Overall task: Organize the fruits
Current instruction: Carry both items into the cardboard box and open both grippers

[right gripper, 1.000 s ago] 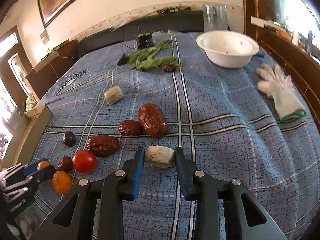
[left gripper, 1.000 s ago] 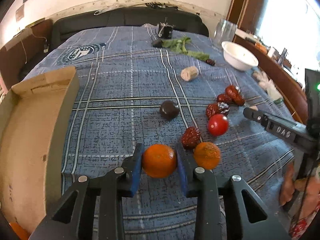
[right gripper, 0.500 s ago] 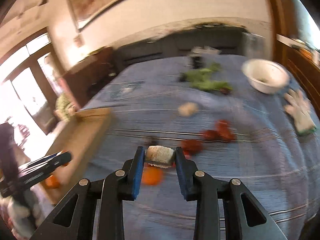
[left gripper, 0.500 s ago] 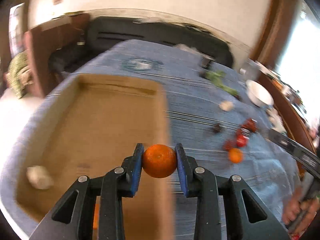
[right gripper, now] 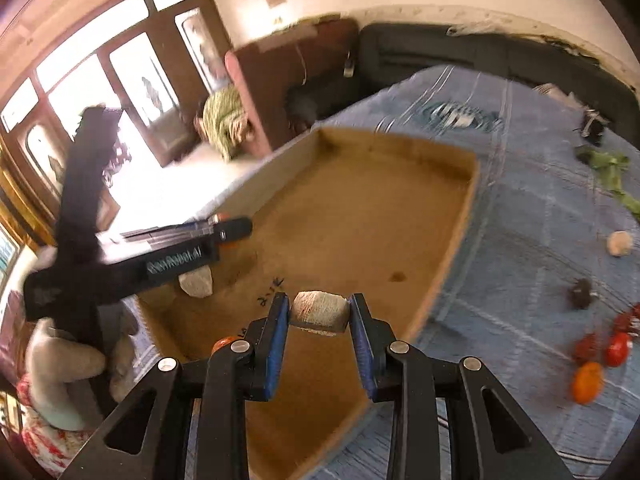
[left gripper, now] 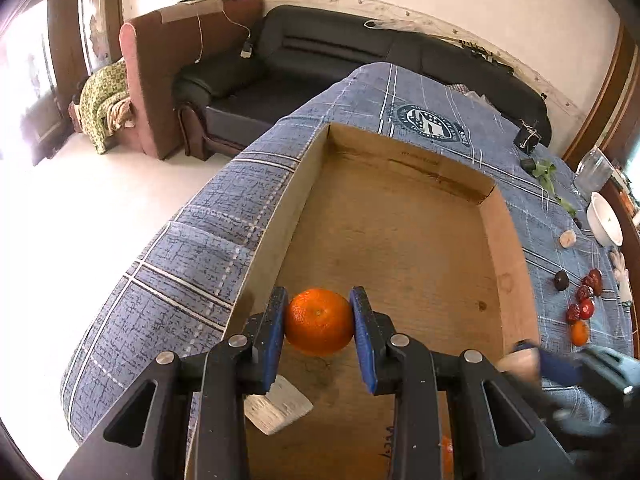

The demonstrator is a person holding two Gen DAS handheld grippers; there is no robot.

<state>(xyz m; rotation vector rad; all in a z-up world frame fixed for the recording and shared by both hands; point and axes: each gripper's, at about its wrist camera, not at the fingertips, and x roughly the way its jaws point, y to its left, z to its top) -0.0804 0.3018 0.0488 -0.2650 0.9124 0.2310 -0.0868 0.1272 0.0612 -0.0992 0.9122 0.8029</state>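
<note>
- Orange fruit: a mandarin sits clamped between the blue pads of the left gripper, held above the floor of the cardboard box.
- Right gripper grasps a pale cut chunk, over the near right part of the box.
- Inside the box lie a whitish piece and another small orange fruit, partly hidden behind the right gripper.
- On the blue plaid cloth, right of the box, remain a red tomato, an orange fruit, dark dates, a dark round fruit and a pale chunk.
- White bowl stands farther along the cloth.
</note>
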